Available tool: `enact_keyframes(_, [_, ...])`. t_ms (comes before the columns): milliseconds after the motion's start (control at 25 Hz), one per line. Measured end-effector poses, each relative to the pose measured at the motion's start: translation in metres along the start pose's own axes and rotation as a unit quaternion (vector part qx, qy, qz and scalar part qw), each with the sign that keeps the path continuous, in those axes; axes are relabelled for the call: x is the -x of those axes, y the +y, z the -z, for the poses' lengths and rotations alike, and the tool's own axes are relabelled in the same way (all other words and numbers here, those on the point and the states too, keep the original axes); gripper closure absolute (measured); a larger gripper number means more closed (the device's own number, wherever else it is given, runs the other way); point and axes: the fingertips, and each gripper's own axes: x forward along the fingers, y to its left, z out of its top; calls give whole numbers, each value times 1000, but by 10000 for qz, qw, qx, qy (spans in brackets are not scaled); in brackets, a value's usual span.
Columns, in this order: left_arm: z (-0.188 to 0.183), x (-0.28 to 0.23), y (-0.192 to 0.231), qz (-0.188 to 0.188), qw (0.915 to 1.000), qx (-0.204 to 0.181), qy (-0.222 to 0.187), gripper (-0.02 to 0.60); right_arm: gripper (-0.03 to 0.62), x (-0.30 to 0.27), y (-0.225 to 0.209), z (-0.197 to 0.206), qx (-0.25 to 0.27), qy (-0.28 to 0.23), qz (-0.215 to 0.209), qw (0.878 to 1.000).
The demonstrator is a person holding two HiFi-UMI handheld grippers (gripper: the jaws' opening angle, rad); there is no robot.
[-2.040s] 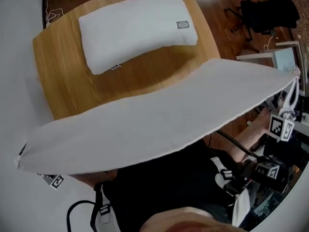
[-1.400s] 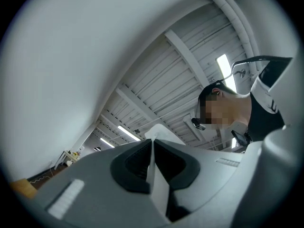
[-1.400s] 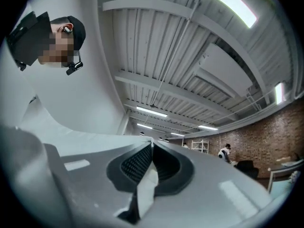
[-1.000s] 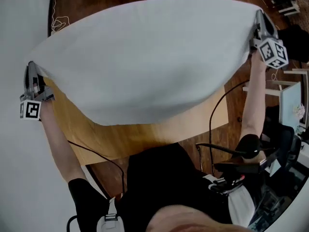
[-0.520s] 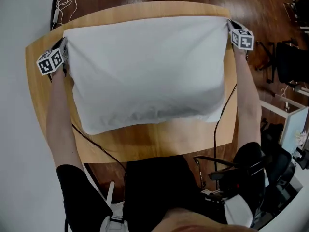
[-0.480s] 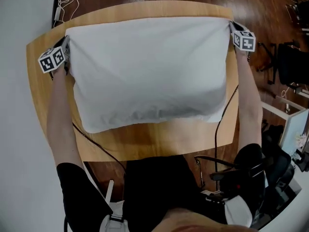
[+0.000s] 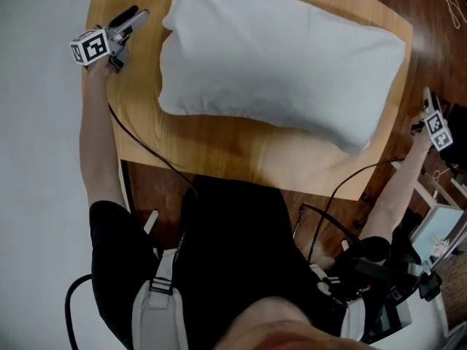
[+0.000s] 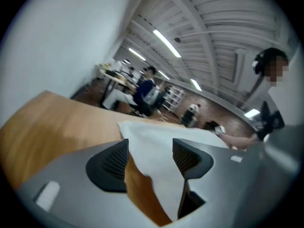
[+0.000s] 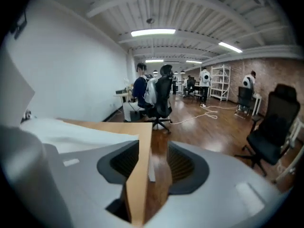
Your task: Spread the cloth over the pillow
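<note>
Head view shows the cloth (image 7: 284,57) draped over a plump bulge on the table (image 7: 219,141). I take the bulge to be the pillow, which is wholly hidden underneath. The cloth's long axis runs across the table from the person's left side to the right, slanting toward the near right corner.

The left gripper (image 7: 136,16) rests over the table's far left part, just beside the cloth's left end. Its jaws have just been opening and now stand wide apart. In the left gripper view a corner of cloth shows in the gap straight ahead, but neither pad presses it.

The right gripper (image 7: 428,100) hangs off the table's right edge, apart from the cloth. Its jaws have also just been opening, and only the table's edge shows between them.

If any smoothing is needed, I'd judge the left one better placed, since the cloth lies right in front of its jaws.

I can read no brand or label on the cloth. The marker cubes (image 7: 89,47) carry only black-and-white square patterns.
</note>
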Motion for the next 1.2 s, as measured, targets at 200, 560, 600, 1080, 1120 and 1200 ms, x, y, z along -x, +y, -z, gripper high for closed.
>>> enact_keyframes(200, [199, 63, -148, 1135, 9753, -823, 1706, 261, 352, 184, 86, 89, -243, 309, -1328, 9904])
enact_keyframes(560, [233, 123, -126, 241, 9816, -1075, 1560, 567, 253, 262, 230, 186, 409, 1186, -1862, 9745])
enact_keyframes(600, [220, 127, -125, 281, 9817, -1056, 1563, 571, 261, 269, 230, 181, 480, 1224, -1799, 9749])
enact_keyframes(1080, [257, 102, -163, -53, 9821, -746, 1731, 571, 535, 214, 232, 231, 2758, 2548, -2228, 8997])
enact_keyframes(1120, [252, 106, -170, -82, 9812, -851, 1730, 571, 580, 219, 233, 228, 2914, 2621, -2332, 8900])
enact_keyframes(1200, [224, 122, -182, -184, 9792, -1185, 1637, 571, 582, 244, 243, 196, 3232, 2519, -2352, 8813])
